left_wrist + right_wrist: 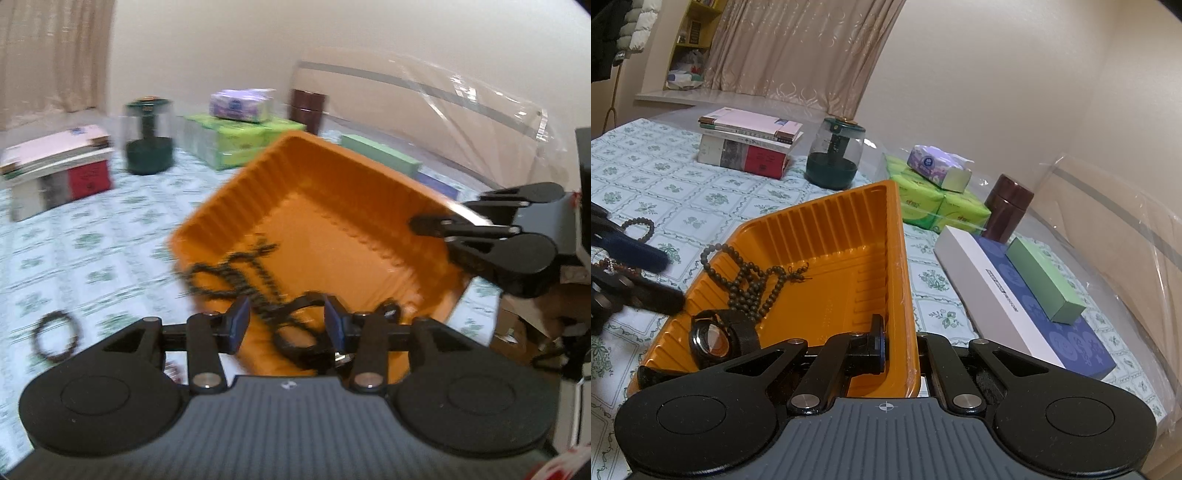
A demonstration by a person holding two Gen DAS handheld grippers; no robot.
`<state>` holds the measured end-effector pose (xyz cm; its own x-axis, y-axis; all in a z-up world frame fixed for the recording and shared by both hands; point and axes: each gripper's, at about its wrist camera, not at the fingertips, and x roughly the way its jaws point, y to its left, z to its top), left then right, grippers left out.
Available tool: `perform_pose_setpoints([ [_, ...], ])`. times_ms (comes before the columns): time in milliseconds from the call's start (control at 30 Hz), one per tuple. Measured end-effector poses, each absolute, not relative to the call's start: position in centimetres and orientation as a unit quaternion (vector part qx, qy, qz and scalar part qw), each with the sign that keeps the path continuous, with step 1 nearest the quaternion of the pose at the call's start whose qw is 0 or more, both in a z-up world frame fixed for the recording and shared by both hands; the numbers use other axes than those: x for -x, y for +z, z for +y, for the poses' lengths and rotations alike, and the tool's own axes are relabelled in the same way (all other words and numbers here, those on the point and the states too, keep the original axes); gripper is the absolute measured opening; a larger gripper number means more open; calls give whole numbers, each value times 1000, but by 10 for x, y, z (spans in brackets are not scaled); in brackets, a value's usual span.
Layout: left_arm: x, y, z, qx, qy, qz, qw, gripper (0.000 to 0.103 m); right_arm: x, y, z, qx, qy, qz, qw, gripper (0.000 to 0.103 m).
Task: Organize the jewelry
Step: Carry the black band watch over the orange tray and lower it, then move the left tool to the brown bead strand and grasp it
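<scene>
An orange plastic tray [332, 177] [827, 236] sits tilted on the patterned tablecloth. Inside lie a dark bead necklace [236, 273] [753, 280] and a black wristwatch [295, 332] [716, 336]. My right gripper [901, 347] is shut on the tray's near right rim, one finger inside and one outside; it also shows in the left wrist view [461, 225]. My left gripper [288, 325] is open and empty, just above the watch at the tray's near edge; it shows blurred in the right wrist view [646, 273]. A dark bead bracelet [55, 338] [639, 227] lies on the cloth left of the tray.
A stack of books [750, 144], a green glass jar [834, 155], tissue packs [938, 192], a brown canister [1008, 206] and a blue-white box [1023, 299] with a green box [1045, 280] on it stand behind and right of the tray. Clear plastic sheeting [1108, 221] lines the wall side.
</scene>
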<state>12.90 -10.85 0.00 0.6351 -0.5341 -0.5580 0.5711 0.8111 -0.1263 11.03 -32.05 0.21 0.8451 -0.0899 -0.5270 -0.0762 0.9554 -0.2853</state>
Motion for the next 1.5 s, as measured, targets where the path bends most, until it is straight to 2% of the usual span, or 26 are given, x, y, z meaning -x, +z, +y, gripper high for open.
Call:
perform_pose_setpoints([
  [533, -97, -33, 25, -34, -112, 329, 937, 45, -108, 2, -318, 154, -5, 278, 948, 3],
  [933, -110, -43, 27, -21, -101, 337, 936, 40, -108, 2, -316, 161, -7, 279, 946, 3],
  [1100, -123, -48, 19, -9, -95, 346, 933, 28, -108, 1, -316, 161, -7, 279, 947, 3],
  [1400, -147, -68, 12, 9, -85, 383, 920, 21, -109, 1, -317, 161, -8, 281, 946, 3],
  [1500, -147, -68, 11, -6, -78, 381, 921, 9, -109, 1, -317, 161, -9, 281, 946, 3],
])
